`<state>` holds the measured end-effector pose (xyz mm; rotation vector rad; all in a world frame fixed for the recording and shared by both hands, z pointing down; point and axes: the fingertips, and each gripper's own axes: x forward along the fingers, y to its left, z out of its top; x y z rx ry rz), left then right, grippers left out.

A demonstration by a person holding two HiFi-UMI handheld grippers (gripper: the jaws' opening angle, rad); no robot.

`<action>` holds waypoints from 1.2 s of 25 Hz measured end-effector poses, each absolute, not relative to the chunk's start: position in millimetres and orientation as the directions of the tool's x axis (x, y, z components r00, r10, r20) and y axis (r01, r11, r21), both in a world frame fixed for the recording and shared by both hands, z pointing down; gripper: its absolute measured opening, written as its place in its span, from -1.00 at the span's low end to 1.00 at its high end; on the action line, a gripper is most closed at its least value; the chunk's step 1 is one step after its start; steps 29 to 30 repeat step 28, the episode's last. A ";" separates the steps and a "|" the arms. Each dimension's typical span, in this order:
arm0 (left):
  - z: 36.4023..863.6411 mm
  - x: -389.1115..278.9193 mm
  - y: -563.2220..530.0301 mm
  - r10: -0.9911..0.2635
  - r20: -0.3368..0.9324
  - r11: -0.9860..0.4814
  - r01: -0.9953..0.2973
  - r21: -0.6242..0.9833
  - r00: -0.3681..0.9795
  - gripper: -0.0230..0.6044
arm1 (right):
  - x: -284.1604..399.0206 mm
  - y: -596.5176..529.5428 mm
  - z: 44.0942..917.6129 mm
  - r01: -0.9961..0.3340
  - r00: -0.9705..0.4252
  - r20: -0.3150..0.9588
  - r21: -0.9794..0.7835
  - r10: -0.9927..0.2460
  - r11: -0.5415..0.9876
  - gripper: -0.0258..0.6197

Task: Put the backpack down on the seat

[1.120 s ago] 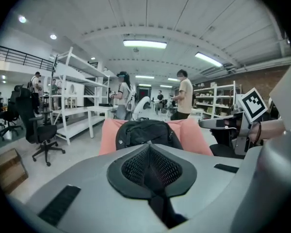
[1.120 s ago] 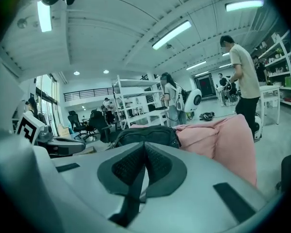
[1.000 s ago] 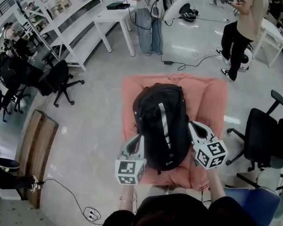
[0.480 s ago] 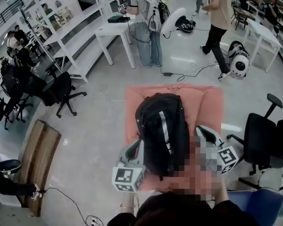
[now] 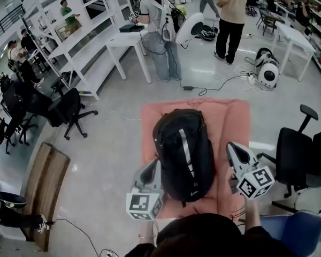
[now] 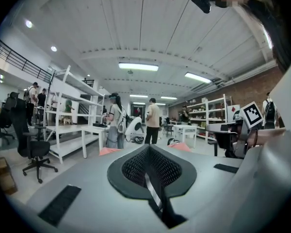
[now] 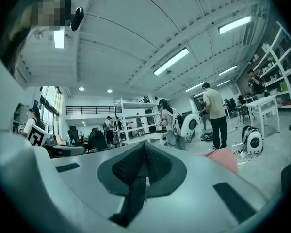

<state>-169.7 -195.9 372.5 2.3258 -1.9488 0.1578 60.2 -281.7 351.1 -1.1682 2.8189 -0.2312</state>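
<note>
The backpack (image 5: 182, 154) was closed, so nothing inside it showed. It was black with a grey stripe down its middle, and it was over the pink seat (image 5: 235, 122) (touching or not, I could not tell). The left gripper (image 5: 153, 166), at 7 o'clock from the backpack, was pinched tight on a striped strap (image 6: 153, 191). The right gripper (image 5: 231, 146), at 4 o'clock, was pinched on a dark strap (image 7: 135, 193). The left gripper's cube (image 5: 144, 205) had a black-and-white square marker.
</note>
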 end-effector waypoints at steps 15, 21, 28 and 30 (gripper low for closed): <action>373.9 -171.4 -198.3 -0.983 0.124 -0.138 -0.990 -0.023 0.134 -0.88 | 61.2 -287.3 357.0 -0.678 -0.722 -0.033 -0.167 -0.692 0.716 -0.88; 376.6 -174.9 -197.5 -0.982 0.141 -0.133 -0.991 -0.018 0.129 -0.88 | 60.4 -287.9 363.0 -0.683 -0.719 -0.017 -0.165 -0.695 0.711 -0.88; 377.6 -169.0 -199.9 -0.982 0.150 -0.119 -0.993 -0.019 0.115 -0.88 | 70.5 -291.8 364.8 -0.691 -0.712 -0.019 -0.154 -0.701 0.706 -0.88; 377.6 -169.0 -199.9 -0.982 0.150 -0.119 -0.993 -0.019 0.115 -0.88 | 70.5 -291.8 364.8 -0.691 -0.712 -0.019 -0.154 -0.701 0.706 -0.88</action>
